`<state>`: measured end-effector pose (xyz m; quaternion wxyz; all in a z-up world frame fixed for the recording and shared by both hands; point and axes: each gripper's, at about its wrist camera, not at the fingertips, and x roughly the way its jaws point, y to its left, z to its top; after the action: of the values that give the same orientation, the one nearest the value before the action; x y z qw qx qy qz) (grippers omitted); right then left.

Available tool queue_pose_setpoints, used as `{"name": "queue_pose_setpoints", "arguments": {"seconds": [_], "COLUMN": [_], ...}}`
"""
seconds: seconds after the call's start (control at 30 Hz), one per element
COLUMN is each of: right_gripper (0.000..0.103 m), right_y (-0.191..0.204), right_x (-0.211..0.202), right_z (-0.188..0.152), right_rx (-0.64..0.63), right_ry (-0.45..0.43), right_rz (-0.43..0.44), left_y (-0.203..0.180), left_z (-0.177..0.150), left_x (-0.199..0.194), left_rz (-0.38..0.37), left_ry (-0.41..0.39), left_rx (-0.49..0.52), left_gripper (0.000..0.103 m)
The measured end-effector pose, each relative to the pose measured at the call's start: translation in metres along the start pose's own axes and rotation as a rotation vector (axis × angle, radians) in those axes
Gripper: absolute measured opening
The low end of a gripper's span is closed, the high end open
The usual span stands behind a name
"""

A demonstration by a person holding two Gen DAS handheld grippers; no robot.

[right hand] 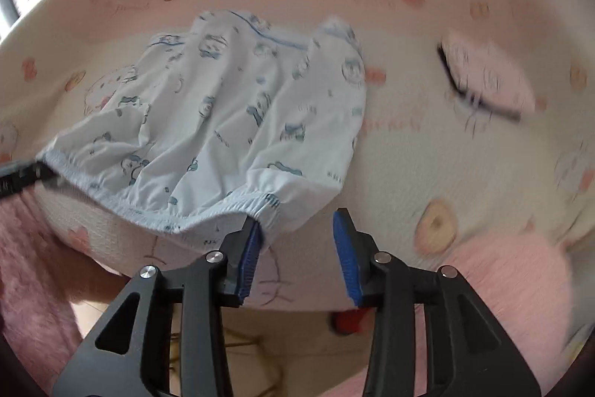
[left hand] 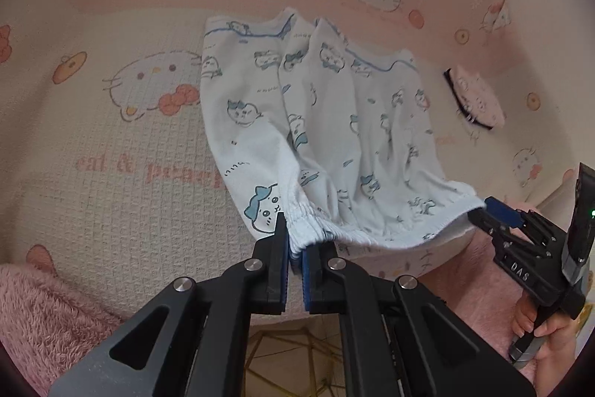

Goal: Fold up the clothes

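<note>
Our left gripper is clamped on the shorts' waistband at 6 o'clock on the bed; right gripper is open, nothing pinched. Fabric's prob light n floppy, so grab elastic corners imo.

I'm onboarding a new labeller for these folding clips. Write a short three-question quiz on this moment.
1. True or false: the left gripper is clamped on the elastic waistband of the pale blue shorts.
2. How do the jaws of the right gripper stand? A) shut on cloth B) apart, waistband corner against one pad C) out of view
3. What do the shorts lie on?

Key
1. True.
2. B.
3. The cat-print bedspread; a small pink folded item lies to their right.
</note>
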<state>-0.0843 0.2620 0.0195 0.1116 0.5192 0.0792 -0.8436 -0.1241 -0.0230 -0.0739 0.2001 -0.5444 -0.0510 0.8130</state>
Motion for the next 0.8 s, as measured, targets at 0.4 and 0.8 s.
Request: {"name": "queue_pose_setpoints", "arguments": {"seconds": [0.4,0.8], "right_gripper": [0.039,0.007], "right_y": [0.091,0.059], "right_x": [-0.009,0.023], "right_z": [0.009,0.029], "right_rx": [-0.369,-0.214], "right_ry": [-0.003,-0.070], "right_rz": [0.254,-0.007], "left_y": [-0.008,-0.013], "left_z": [-0.003,-0.010], "left_x": [-0.014,0.007], "left_rz": [-0.071,0.003], "left_ry": [-0.033,0.028], "left_rx": [-0.008,0.043], "left_gripper": [0.006,0.008]}}
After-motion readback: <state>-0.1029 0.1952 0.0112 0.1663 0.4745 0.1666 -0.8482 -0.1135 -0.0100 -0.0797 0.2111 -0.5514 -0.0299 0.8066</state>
